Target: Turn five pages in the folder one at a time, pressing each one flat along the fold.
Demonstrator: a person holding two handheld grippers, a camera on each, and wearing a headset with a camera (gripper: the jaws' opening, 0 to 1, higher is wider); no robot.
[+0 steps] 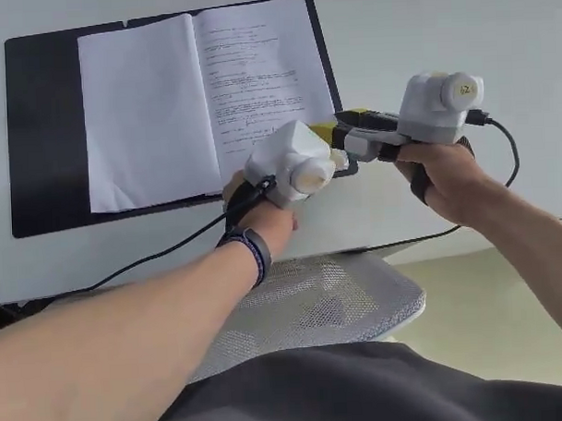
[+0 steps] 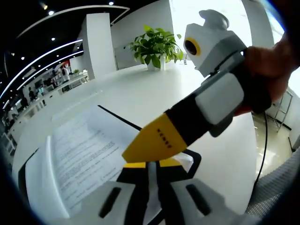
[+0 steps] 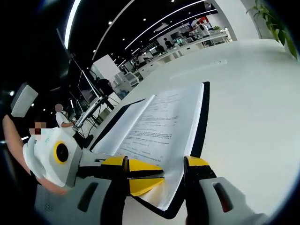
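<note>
Open black folder [image 1: 38, 136] flat on the white table [image 1: 422, 30], in the upper left of the head view, with a blank page [image 1: 144, 114] on its left half and a printed page [image 1: 258, 82] on its right half. Both grippers at centre right of that frame, meeting at the folder's lower right corner. Left gripper [image 2: 150, 166]: in its own view, jaws rising from bottom centre, closed together with yellow tips meeting; impossible to tell whether a sheet is nipped between them. Right gripper [image 3: 158, 165]: in its own view, jaws set well apart at the bottom of the frame, straddling the near edge of the printed page and the left gripper's closed yellow tips, entering from the left. In the left gripper view, right gripper crossing from upper right to centre, its yellow jaw tip just above the left tips, a hand [image 2: 267, 65] wrapped around its grip. Potted plant [image 2: 157, 47] at top centre there, far back on the table. Mesh chair seat [image 1: 312, 302] at lower centre of the head view, below the table edge.
</note>
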